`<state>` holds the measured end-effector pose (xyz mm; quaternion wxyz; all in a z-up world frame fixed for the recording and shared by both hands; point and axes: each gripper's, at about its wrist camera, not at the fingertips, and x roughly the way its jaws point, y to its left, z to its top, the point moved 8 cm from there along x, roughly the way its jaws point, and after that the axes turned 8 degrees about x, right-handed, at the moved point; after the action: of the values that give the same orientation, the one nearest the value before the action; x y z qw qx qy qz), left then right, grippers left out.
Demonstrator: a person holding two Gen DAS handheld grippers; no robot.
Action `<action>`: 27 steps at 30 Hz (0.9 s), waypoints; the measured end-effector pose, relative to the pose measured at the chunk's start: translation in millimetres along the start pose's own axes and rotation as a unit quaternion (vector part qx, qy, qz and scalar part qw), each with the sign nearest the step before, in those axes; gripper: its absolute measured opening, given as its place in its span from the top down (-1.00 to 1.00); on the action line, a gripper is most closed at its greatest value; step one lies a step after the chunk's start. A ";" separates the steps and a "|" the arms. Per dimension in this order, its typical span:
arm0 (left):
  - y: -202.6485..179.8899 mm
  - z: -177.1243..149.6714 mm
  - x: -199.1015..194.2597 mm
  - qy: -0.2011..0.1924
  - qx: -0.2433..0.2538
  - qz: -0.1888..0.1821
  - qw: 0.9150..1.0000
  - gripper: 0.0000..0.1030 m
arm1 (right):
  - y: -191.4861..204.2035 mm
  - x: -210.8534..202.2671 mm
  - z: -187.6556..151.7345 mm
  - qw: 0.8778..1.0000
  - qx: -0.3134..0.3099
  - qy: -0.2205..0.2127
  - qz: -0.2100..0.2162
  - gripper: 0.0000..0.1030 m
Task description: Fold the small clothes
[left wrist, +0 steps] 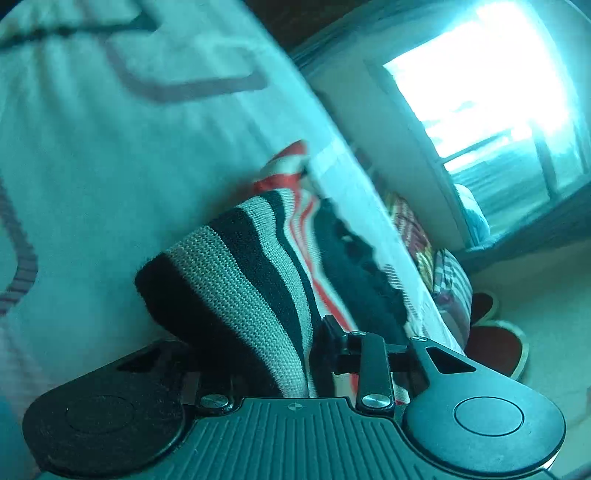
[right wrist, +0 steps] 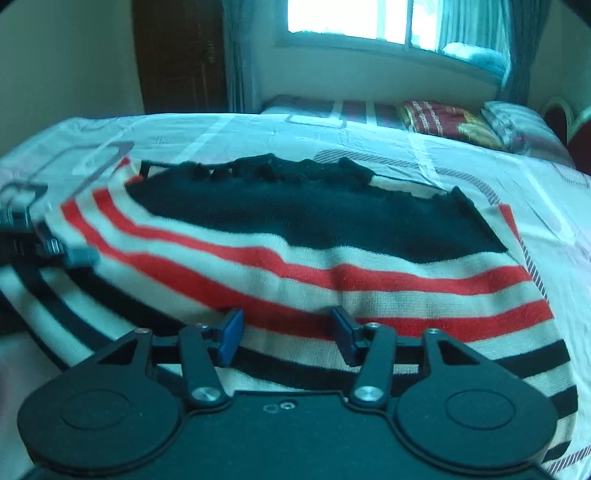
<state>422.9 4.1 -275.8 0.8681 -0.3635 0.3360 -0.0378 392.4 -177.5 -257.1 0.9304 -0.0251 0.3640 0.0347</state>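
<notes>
A small knitted sweater (right wrist: 303,254) with red, white and black stripes and a dark navy chest panel lies spread on the bed sheet (right wrist: 424,155). My right gripper (right wrist: 288,338) is open, its blue pads just above the sweater's near hem. My left gripper (left wrist: 291,354) is shut on a black-and-white striped part of the sweater (left wrist: 240,273), lifted off the sheet (left wrist: 110,166); the cloth hides its left finger. The left gripper also shows at the left edge of the right wrist view (right wrist: 55,251), at the sweater's left side.
The bed has a white patterned sheet. A red and yellow pillow (right wrist: 447,122) and a pale pillow (right wrist: 513,118) lie at the far end. A bright window (right wrist: 354,18) with curtains stands behind. Red slippers (left wrist: 495,343) lie on the floor beside the bed.
</notes>
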 end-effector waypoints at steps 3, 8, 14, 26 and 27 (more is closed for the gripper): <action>-64.7 7.0 -3.8 -0.029 0.134 -0.030 0.990 0.63 | -4.4 -2.3 1.5 0.999 0.029 -0.005 0.012 -0.06; -149.5 -18.1 36.7 0.010 0.258 -0.073 0.963 0.63 | -52.2 -32.0 6.2 0.988 0.146 -0.025 0.044 0.02; -208.3 -100.8 76.3 0.103 0.344 -0.122 0.925 0.63 | -145.8 -70.2 -8.7 0.969 0.240 -0.053 -0.007 0.01; -216.0 -129.8 77.1 0.143 0.436 -0.097 0.883 0.46 | -176.4 -96.6 -15.3 0.931 0.349 -0.050 0.095 -0.49; -214.3 -128.0 66.1 0.138 0.433 -0.094 0.886 0.35 | -169.1 -93.2 -13.8 0.933 0.341 -0.037 0.104 -0.49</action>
<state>434.0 -251.0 -237.1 0.8764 0.0271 0.3670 -0.3106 328.9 -351.3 -200.4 0.8868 0.3335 0.3198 0.0062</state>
